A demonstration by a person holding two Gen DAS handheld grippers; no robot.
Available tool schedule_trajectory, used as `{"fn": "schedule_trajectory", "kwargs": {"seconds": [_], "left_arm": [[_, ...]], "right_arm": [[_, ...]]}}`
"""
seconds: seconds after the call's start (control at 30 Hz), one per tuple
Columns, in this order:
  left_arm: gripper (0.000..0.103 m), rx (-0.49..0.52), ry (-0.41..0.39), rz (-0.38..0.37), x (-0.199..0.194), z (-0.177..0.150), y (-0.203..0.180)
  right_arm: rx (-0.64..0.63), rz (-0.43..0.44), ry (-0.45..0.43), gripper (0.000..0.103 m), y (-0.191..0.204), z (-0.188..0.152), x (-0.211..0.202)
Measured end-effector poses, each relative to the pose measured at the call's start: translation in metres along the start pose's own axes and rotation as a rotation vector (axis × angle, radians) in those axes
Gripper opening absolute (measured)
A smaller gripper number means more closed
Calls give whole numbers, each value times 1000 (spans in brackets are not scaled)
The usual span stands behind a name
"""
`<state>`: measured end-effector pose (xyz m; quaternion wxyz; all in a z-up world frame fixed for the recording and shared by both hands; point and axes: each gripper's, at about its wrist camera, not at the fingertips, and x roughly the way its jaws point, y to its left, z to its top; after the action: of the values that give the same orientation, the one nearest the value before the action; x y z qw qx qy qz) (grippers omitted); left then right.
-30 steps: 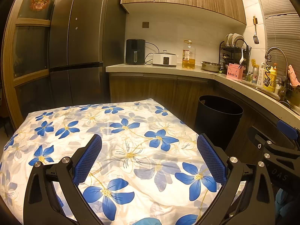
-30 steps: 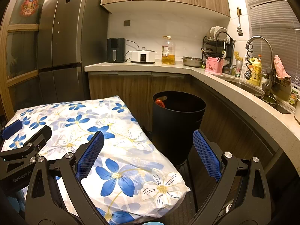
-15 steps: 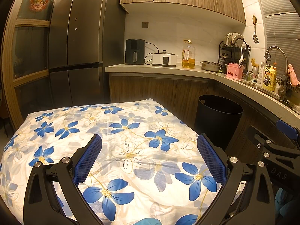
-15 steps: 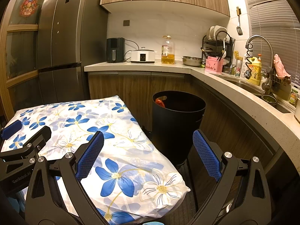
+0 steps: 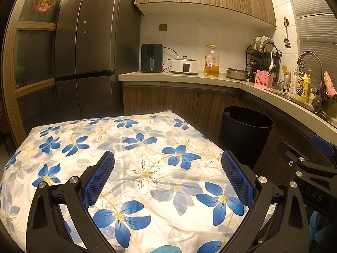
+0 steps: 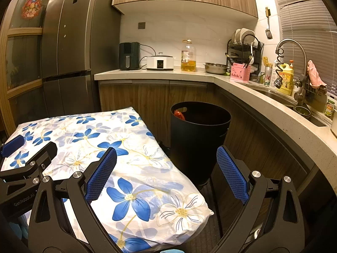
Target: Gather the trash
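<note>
left gripper (image 5: 167, 177) spread, empty, over floral cloth (image 5: 130, 151) | right gripper (image 6: 166, 175) spread, empty, facing bin (image 6: 200, 139)

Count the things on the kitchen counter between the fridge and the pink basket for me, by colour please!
Black: 1, the air fryer
White: 1, the cooker
Yellow: 1, the oil bottle
Silver: 1, the metal bowl
Total: 4

Table (image 5: 25, 147) draped in blue-flowered cloth (image 5: 147, 168); black bin (image 6: 198, 137) on floor (image 6: 202, 238).
</note>
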<state>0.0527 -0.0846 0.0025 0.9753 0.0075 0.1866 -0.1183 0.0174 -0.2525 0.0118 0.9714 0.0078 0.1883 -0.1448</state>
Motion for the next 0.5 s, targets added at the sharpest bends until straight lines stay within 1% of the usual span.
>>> {"fn": "schedule_trajectory", "kwargs": {"seconds": [0.5], "left_arm": [[97,1,0,1,1,0,0]], "right_arm": [[4,-1,2,94,-1,0,1]]}}
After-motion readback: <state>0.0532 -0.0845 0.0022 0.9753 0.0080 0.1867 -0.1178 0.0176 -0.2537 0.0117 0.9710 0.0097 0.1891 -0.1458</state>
